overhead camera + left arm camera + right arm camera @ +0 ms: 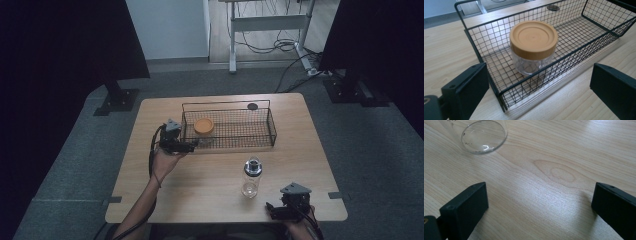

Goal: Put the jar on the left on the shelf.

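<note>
The left tool (192, 145), jaws wide and empty, sits left of centre outside the wire basket (270, 131), facing the jar (533, 47). The right tool (272, 209), equally wide and empty, waits lower right near the bottle (252, 177). Judging by this, the bottle comes next.

We counted one wire basket (270, 125), one orange-lidded jar (204, 126), one clear bottle (251, 177), and two grippers.

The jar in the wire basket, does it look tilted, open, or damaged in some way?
Nothing stands out. The jar stands upright inside the wire basket near its left end, its orange lid seated level. The left gripper is open just outside the basket.
</note>
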